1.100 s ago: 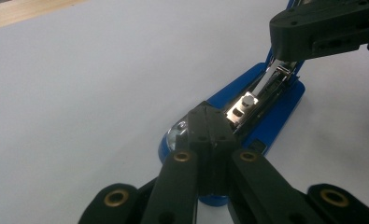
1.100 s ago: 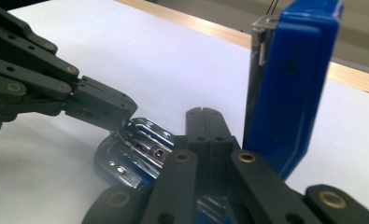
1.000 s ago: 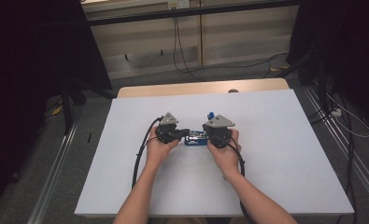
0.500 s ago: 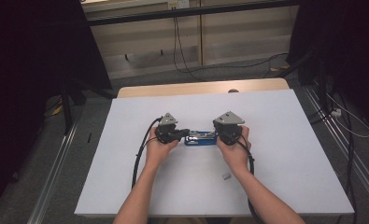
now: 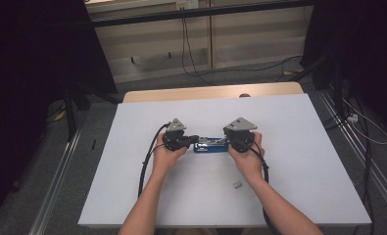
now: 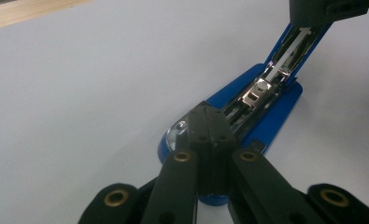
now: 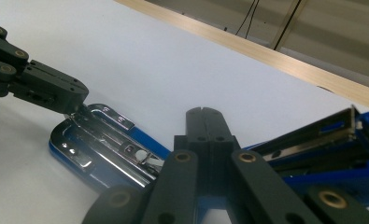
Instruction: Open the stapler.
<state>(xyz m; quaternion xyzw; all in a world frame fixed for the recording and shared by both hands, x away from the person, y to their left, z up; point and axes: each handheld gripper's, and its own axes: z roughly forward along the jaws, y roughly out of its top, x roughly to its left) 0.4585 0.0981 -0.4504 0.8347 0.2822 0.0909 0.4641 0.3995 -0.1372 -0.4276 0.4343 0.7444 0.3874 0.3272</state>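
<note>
Blue stapler (image 5: 210, 145) lies open between left gripper (image 5: 190, 140) and right gripper (image 5: 230, 142).

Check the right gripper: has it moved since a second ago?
Yes. In the high view the right gripper has shifted to the right along the white table, away from the left gripper, exposing more of the blue stapler between them.

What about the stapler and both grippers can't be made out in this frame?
- Left gripper: its closed jaws hide whatever of the blue stapler they pinch.
- Right gripper: its jaws cover their contact with the stapler.
- Small grey piece, high view: too small to identify.
</note>
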